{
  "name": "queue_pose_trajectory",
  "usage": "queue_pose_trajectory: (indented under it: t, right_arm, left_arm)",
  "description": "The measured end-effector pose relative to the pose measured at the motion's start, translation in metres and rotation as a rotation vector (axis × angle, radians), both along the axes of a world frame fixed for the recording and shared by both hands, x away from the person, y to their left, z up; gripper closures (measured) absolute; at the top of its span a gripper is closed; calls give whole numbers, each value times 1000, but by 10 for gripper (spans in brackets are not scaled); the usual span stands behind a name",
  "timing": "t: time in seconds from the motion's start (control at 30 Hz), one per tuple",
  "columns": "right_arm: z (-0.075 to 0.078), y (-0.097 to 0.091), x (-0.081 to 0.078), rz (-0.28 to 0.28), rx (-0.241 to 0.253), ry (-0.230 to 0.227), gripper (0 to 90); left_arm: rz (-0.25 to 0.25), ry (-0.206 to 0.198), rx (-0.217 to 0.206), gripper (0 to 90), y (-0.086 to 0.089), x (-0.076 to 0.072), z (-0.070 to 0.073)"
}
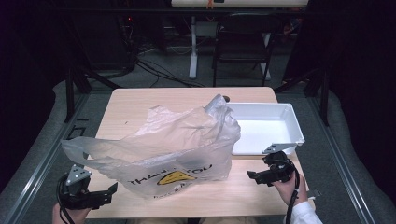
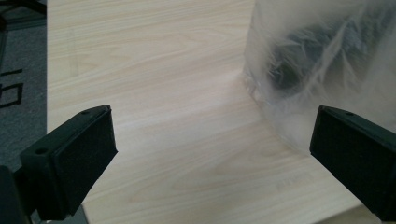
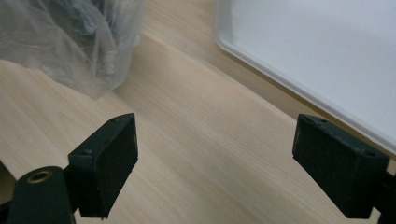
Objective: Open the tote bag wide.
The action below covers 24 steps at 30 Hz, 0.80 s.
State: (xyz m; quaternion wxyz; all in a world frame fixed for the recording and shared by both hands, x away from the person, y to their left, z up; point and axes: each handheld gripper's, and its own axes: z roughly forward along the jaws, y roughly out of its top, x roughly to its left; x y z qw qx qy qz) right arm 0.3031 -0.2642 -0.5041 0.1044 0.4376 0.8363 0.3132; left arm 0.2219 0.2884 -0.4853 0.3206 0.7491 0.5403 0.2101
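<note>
plastic bag [image 1: 173,144] | translucent, crumpled, slumped | table centre, dark contents

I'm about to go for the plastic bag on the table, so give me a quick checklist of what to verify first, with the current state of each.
1. Left gripper jaws open, nothing between them: ok.
2. Right gripper jaws open, nothing between them: ok.
3. Plastic bag lies between the two grippers, touched by neither: ok.
4. White tray beside the bag, nothing seen in it: ok.
5. What the bag holds: dark shapes show through, cannot tell.
6. Bag mouth open for reaching in: cannot tell.
</note>
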Motion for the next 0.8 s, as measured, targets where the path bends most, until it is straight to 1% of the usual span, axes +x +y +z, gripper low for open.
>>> queue_pose_trajectory:
  t: [0.03, 0.1, 0.13, 0.17, 0.2, 0.23, 0.27, 0.3, 0.33, 0.47, 0.5, 0.53, 0.57, 0.6, 0.63, 0.67, 0.7, 0.73, 0.77, 0.8]
  right_arm:
    - [0, 2, -1, 8, -1, -4, 140]
    - [0, 4, -2, 17, -1, 2, 144]
    - [0, 7, -4, 35, -7, 1, 150]
    - [0, 8, -5, 39, -11, 3, 156]
    - [0, 8, -5, 39, -11, 3, 156]
    - [1, 10, -8, 53, 2, -3, 167]
    - [2, 12, -9, 53, 0, -1, 173]
    - [4, 13, -10, 68, 0, -1, 182]
    - [4, 16, -11, 77, 16, -16, 188]
    - [11, 29, -16, 128, 37, -33, 211]
    - [14, 32, -17, 143, 36, -37, 216]
    - [16, 36, -19, 156, 48, -43, 222]
    - [16, 36, -19, 156, 48, -43, 222]
    - [20, 45, -23, 185, 70, -72, 238]
    - [21, 47, -24, 201, 78, -82, 240]
    - [21, 47, -24, 201, 78, -82, 240]
    - [26, 54, -26, 220, 96, -109, 262]
    - [29, 57, -27, 236, 106, -122, 277]
    - [29, 57, -27, 236, 106, -122, 277]
    - [31, 60, -27, 245, 119, -129, 289]
  left_arm:
    - [-20, 5, 5, 2, -2, -5, 0]
    - [-30, 9, 6, 2, -3, -7, -1]
    - [-61, 10, 9, 2, -7, -12, -1]
    - [-73, 9, 18, 2, -9, -15, -1]
    - [-73, 9, 18, 2, -9, -15, -1]
    - [-107, 2, 23, 3, -14, -19, 0]
    - [-122, -4, 28, 2, -17, -20, 1]
    - [-137, -9, 26, 3, -19, -21, 2]
    - [-152, -12, 16, 4, -22, -21, 3]
    - [-195, -28, -10, 18, -33, -20, 5]
    - [-195, -28, -10, 23, -33, -20, 5]
    - [-215, -38, -21, 36, -37, -19, 6]
    - [-215, -38, -21, 52, -37, -19, 6]
    - [-234, -49, -33, 72, -42, -17, 8]
    - [-234, -49, -33, 93, -42, -17, 8]
    - [-233, -54, -40, 93, -45, -16, 8]
    - [-258, -64, -28, 158, -48, -13, 10]
    - [-249, -73, -38, 179, -50, -12, 10]
    - [-249, -73, -38, 238, -50, -12, 10]
    - [-242, -86, -56, 238, -51, -9, 11]
